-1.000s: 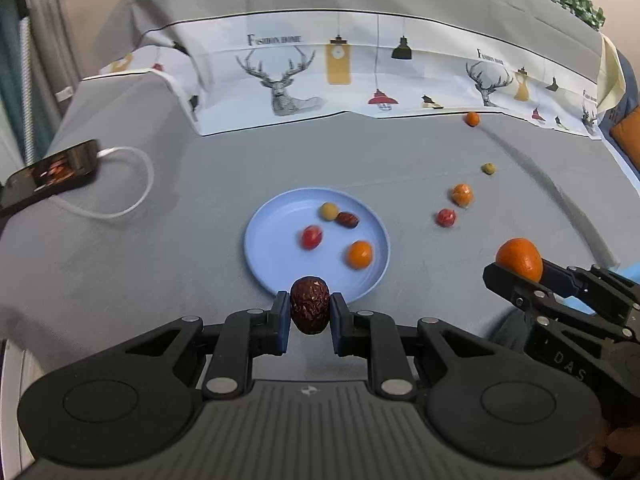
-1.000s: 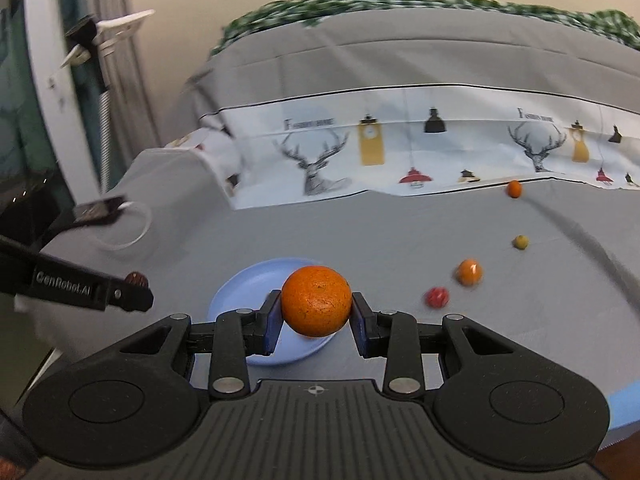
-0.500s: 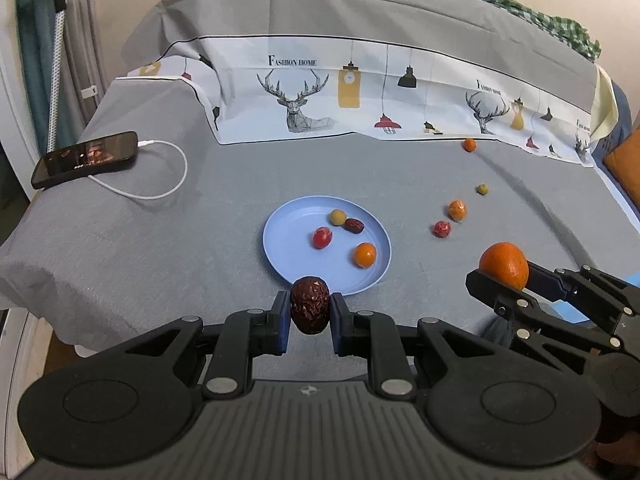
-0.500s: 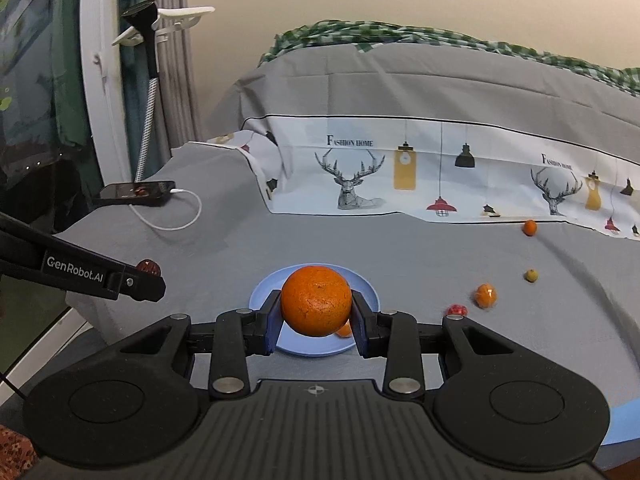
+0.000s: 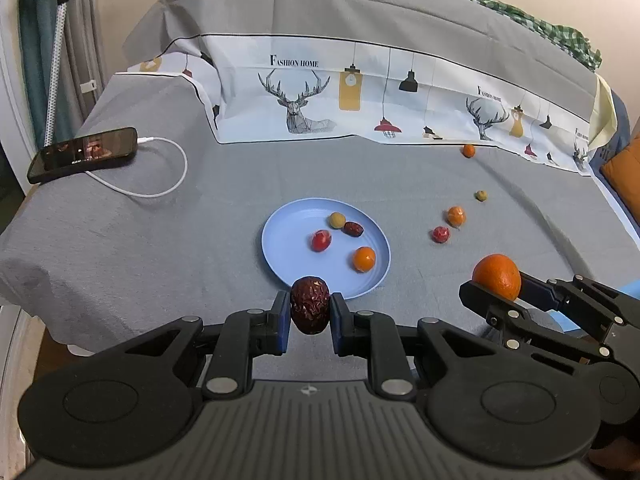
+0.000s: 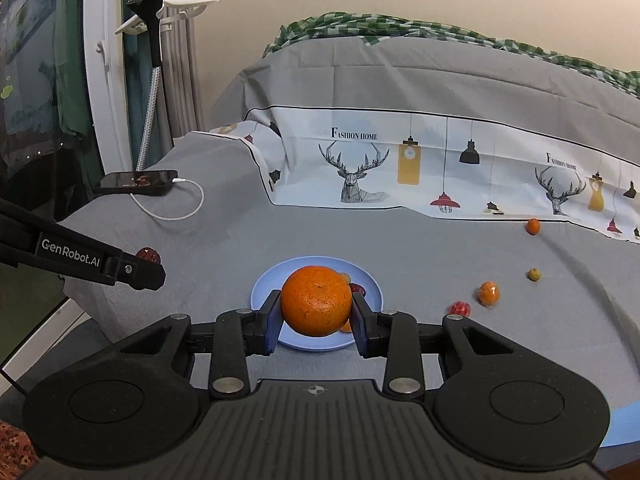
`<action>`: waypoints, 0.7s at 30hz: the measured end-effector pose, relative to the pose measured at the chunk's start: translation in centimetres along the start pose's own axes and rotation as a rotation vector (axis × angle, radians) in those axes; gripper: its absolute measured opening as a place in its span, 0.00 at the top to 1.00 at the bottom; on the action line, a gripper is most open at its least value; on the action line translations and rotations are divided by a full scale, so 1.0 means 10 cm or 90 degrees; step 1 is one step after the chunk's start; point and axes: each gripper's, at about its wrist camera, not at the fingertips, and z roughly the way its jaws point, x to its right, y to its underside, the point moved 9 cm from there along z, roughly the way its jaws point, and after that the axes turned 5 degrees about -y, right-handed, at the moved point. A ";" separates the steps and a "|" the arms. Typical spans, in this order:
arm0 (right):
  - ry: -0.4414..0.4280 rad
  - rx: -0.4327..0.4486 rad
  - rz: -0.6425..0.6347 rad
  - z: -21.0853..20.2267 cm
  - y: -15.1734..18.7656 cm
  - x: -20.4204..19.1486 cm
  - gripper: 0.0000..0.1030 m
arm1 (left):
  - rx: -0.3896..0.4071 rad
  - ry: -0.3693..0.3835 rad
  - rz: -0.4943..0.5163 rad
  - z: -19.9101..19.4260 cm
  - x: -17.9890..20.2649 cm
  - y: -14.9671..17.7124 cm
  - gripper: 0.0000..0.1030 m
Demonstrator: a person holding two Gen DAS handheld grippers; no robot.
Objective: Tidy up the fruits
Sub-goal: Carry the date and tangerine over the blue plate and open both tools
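Observation:
A light blue plate (image 5: 288, 240) lies on the grey bedspread and holds a red fruit (image 5: 321, 240), a yellow fruit (image 5: 337, 220), a dark date (image 5: 353, 228) and a small orange (image 5: 364, 259). My left gripper (image 5: 309, 312) is shut on a wrinkled dark red date (image 5: 310, 304), above the plate's near edge. My right gripper (image 6: 316, 318) is shut on a large orange (image 6: 316, 300), with the plate (image 6: 262, 294) behind it. The right gripper also shows in the left wrist view (image 5: 498, 286), to the right of the plate.
Loose fruits lie right of the plate: a red one (image 5: 441, 234), an orange one (image 5: 456, 216), a small yellow one (image 5: 481, 195) and a far orange one (image 5: 468, 150). A phone (image 5: 84, 154) with a white cable (image 5: 160, 188) lies at the left. A printed cloth (image 5: 360, 100) covers the back.
Both grippers have drawn back and up from the plate, which now looks smaller and farther. Each keeps hold of its fruit.

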 end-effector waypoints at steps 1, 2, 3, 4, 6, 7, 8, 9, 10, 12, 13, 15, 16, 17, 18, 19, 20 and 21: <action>0.001 -0.002 0.001 0.01 0.00 0.00 0.64 | -0.001 0.000 0.000 0.01 0.00 0.00 0.78; 0.003 -0.004 0.002 0.02 0.01 0.00 0.64 | -0.002 0.001 0.000 0.02 -0.01 -0.01 0.78; 0.003 -0.006 0.002 0.03 0.01 0.01 0.64 | -0.003 0.002 -0.001 0.03 -0.01 -0.02 0.78; 0.002 -0.008 0.003 0.04 0.01 0.01 0.64 | -0.002 0.002 -0.002 0.04 -0.01 -0.03 0.78; 0.002 -0.011 0.003 0.07 0.01 0.01 0.64 | -0.001 -0.001 -0.002 0.08 -0.03 -0.05 0.78; 0.003 -0.013 0.003 0.08 0.02 0.01 0.64 | -0.002 -0.002 -0.003 0.10 -0.03 -0.06 0.78; 0.002 -0.016 0.003 0.10 0.02 0.02 0.64 | -0.003 -0.002 -0.005 0.13 -0.04 -0.07 0.78; 0.001 -0.018 0.003 0.11 0.03 0.02 0.64 | -0.003 -0.002 -0.005 0.15 -0.04 -0.09 0.78; 0.002 -0.020 0.003 0.13 0.03 0.02 0.64 | -0.002 -0.002 -0.005 0.17 -0.04 -0.11 0.78; 0.003 -0.024 0.003 0.17 0.03 0.03 0.64 | -0.004 -0.002 -0.005 0.22 -0.04 -0.14 0.78; 0.003 -0.027 0.004 0.19 0.04 0.04 0.64 | -0.007 0.001 -0.006 0.25 -0.04 -0.15 0.78; 0.003 -0.034 0.007 0.23 0.05 0.05 0.64 | -0.015 0.005 -0.007 0.31 -0.03 -0.17 0.78; 0.003 -0.037 0.008 0.26 0.06 0.05 0.64 | -0.019 0.007 -0.007 0.35 -0.02 -0.19 0.78; 0.003 -0.040 0.009 0.28 0.06 0.06 0.64 | -0.022 0.008 -0.005 0.38 -0.02 -0.20 0.78; 0.003 -0.043 0.011 0.32 0.07 0.07 0.64 | -0.024 0.007 -0.003 0.42 -0.01 -0.22 0.78; 0.004 -0.047 0.012 0.35 0.07 0.09 0.64 | -0.027 0.008 0.000 0.46 -0.01 -0.24 0.78; 0.005 -0.052 0.015 0.38 0.08 0.10 0.64 | -0.032 0.010 0.001 0.51 0.00 -0.25 0.78; 0.006 -0.057 0.017 0.42 0.09 0.12 0.64 | -0.037 0.011 -0.001 0.55 0.01 -0.27 0.78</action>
